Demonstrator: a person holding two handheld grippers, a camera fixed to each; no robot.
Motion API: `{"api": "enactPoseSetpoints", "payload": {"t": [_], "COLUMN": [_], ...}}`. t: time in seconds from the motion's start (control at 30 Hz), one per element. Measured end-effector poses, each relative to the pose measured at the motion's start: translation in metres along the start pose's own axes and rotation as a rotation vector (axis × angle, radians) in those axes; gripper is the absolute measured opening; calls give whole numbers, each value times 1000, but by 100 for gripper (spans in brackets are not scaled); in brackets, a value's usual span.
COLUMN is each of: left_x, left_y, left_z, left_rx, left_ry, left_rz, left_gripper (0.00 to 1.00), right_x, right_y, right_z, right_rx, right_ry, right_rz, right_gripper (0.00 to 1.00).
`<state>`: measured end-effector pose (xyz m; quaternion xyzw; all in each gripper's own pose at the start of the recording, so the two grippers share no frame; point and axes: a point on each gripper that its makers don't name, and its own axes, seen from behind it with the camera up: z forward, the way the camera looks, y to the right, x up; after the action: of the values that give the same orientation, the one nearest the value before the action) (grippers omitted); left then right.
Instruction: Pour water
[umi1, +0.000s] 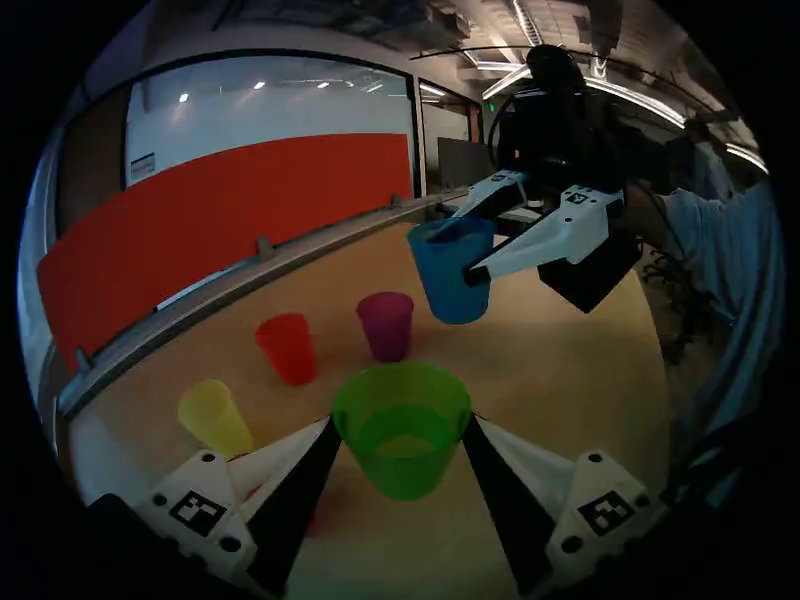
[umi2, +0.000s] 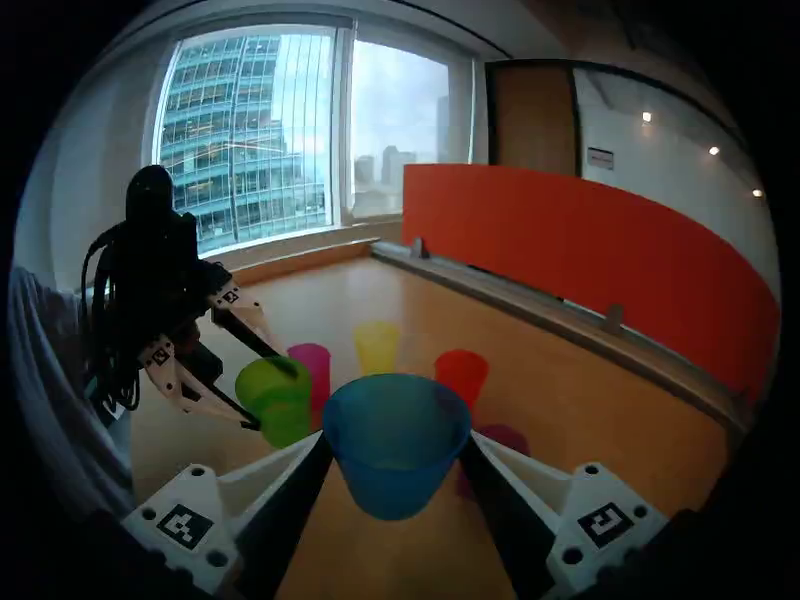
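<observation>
My left gripper (umi1: 400, 435) is shut on a green cup (umi1: 402, 428) that stands upright above the table, with liquid showing inside. Farther off in the left gripper view, the right gripper (umi1: 478, 235) holds a blue cup (umi1: 450, 270) raised over the table, roughly upright. In the right gripper view that gripper (umi2: 397, 450) is shut on the blue cup (umi2: 396, 442), and the left gripper (umi2: 262, 392) with the green cup (umi2: 274, 399) hangs at the left, held by a person in a grey sleeve.
A red cup (umi1: 287, 347), a purple cup (umi1: 386, 325) and a yellow cup (umi1: 214, 417) stand on the wooden table (umi1: 560, 370). A low rail and an orange panel (umi1: 210, 215) run along the table's far side. Windows (umi2: 250, 130) lie beyond.
</observation>
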<state>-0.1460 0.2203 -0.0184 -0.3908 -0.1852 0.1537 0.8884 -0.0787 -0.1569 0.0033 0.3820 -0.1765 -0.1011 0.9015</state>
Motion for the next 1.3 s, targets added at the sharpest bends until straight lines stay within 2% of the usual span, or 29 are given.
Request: {"api": "enactPoseSetpoints", "payload": {"t": [0.2,0.5,0.73,1.3], "left_x": [-10,-24,-34,-50], "left_y": [0,-1,-5,-1], "left_z": [6,15,22,34], "left_rx": [-10,-33,-36,-56], "left_ry": [-44,-106,-151,-174], "left_rz": [20,22,34,5], "left_gripper": [86,86,86,86], "right_x": [-16,-39,-51,-72], "right_y": [0,-1,-3,-5], "right_z": [5,11,17,26], "right_rx": [11,25,36,39], "right_ry": [-37,-93,-117,-160], "right_rz": [6,13,32,32], "right_gripper": [91,91,91,91]}}
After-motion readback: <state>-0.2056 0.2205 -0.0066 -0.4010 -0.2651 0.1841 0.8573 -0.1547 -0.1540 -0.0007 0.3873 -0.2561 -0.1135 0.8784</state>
